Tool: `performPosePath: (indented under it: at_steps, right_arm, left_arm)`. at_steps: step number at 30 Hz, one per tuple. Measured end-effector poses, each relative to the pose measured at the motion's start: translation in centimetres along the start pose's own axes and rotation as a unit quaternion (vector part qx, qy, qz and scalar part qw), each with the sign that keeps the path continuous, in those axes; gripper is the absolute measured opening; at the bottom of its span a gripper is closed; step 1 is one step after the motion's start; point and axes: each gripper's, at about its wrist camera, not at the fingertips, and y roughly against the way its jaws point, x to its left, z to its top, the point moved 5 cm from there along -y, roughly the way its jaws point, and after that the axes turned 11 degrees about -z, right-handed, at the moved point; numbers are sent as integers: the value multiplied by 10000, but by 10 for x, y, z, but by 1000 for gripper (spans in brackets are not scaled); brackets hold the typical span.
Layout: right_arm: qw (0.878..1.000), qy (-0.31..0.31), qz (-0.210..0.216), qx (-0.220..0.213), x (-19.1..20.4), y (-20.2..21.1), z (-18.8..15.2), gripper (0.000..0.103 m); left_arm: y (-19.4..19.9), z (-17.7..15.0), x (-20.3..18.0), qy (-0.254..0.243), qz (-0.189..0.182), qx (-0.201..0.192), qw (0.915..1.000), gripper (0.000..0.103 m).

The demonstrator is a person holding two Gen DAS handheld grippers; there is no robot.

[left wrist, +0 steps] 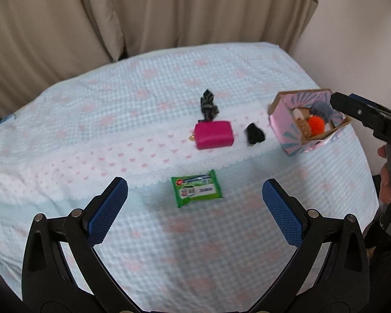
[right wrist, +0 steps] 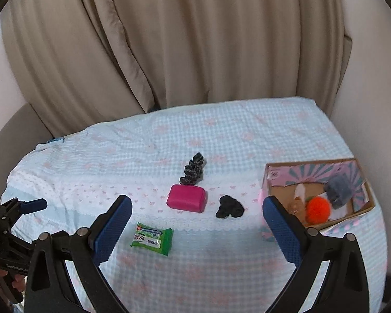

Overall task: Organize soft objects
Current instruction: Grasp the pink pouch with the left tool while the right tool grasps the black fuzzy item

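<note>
Eyeing the green wipes pack [left wrist: 196, 187] lying flat on the checked bedspread [left wrist: 221, 247] nearest my left gripper [left wrist: 194, 210], I judge it light and squashy, best pinched across its short sides; both tongs spread, empty, right gripper [right wrist: 197, 230] too.

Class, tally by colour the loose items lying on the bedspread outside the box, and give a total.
Black: 2, patterned scrunchie and black cloth bundle
Pink: 1, pouch
Green: 1, wet-wipes pack
Total: 4
</note>
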Motion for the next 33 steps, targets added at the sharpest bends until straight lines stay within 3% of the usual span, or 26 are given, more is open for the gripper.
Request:
performPosePath:
  at_steps: [4,9,13,16,22,26,31,33]
  right_arm:
    - [9998,42,-103,162,9,-36,-11,100]
    - [9985,327,-237,373,7,-90,-22,100]
    - [9963,645,-253,511,0,-135,-29,100]
    - [9923,1035,-217,648,0,-166,-35,100]
    - [9798,1746,-179,961,-4,-214,-43,100]
    - [9728,2017,-165,1125,-8,-234,-46,100]
    - [9653,2301,-113,1232,-10,-252,-52,99]
    - [9632,2355,-95,1290,-10,-258,-54,95]
  left_arm:
    - [-42,10,19,-11,-197,83,9998,103]
    - [-109,30,28,-427,-424,200,9980,103]
    - [-161,45,22,-970,-653,298,9927,103]
    - [-200,52,11,-1700,-697,398,9822,103]
    - [-252,47,-20,-3105,-911,553,9446,103]
    - [-267,43,-50,-4051,-964,518,9077,102]
    - [-297,49,-64,-4421,-1087,816,8866,102]
    - [-308,49,-69,-4644,-1088,934,8739,100]
